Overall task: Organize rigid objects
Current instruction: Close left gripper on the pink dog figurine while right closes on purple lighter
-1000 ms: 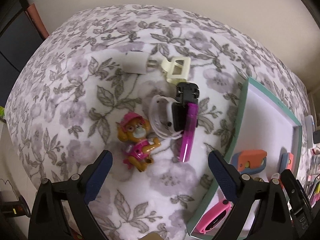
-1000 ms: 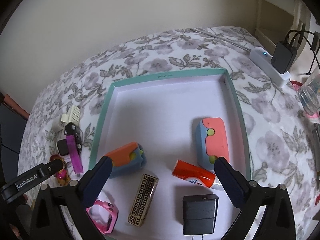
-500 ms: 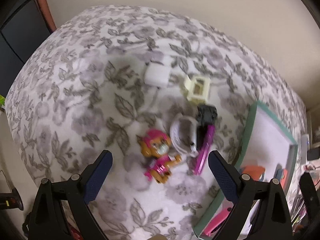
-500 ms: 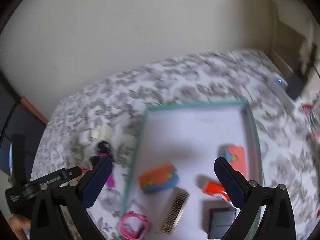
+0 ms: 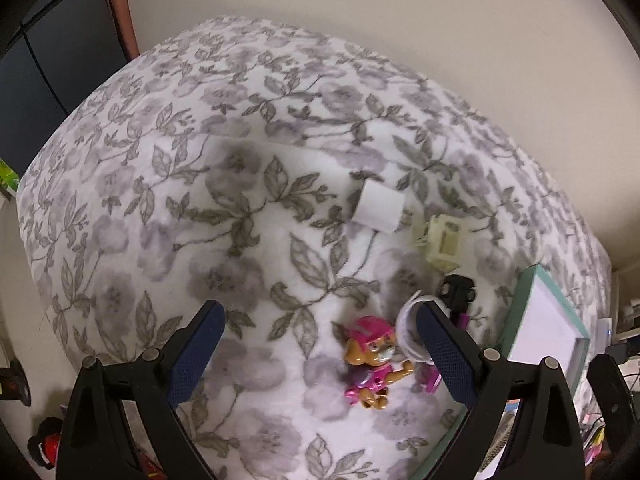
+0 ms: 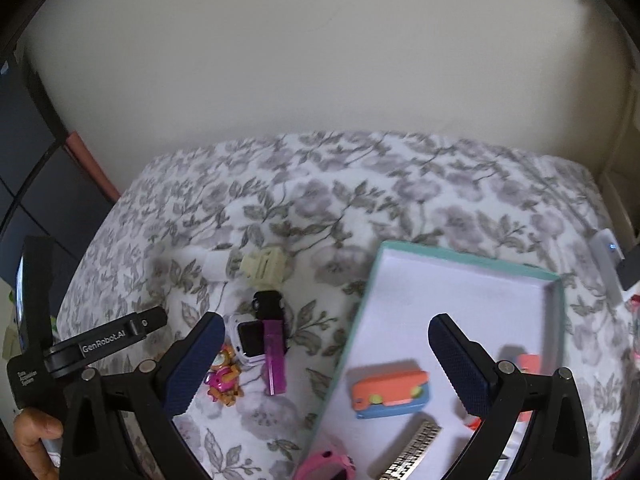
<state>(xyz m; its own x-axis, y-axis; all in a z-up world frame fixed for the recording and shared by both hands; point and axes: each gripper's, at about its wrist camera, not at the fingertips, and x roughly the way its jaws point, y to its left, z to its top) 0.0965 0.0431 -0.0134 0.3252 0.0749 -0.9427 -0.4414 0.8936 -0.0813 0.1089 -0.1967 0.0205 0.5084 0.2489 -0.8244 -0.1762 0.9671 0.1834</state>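
Inside, the teal tray [image 6: 460, 258] holds an orange-and-blue case [image 6: 390, 394], a patterned comb [image 6: 412, 454] and a pink watch [image 6: 326, 466], while both grippers' fingers gape wide, empty.

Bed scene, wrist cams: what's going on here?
A person is sorting small items off a floral bedspread into a teal-rimmed box. Both tongs, left and right, are open and hold nothing. On the spread lie a toy pup, a white smartwatch, a purple lighter and a white plug. An orange and blue case already lies in the box.
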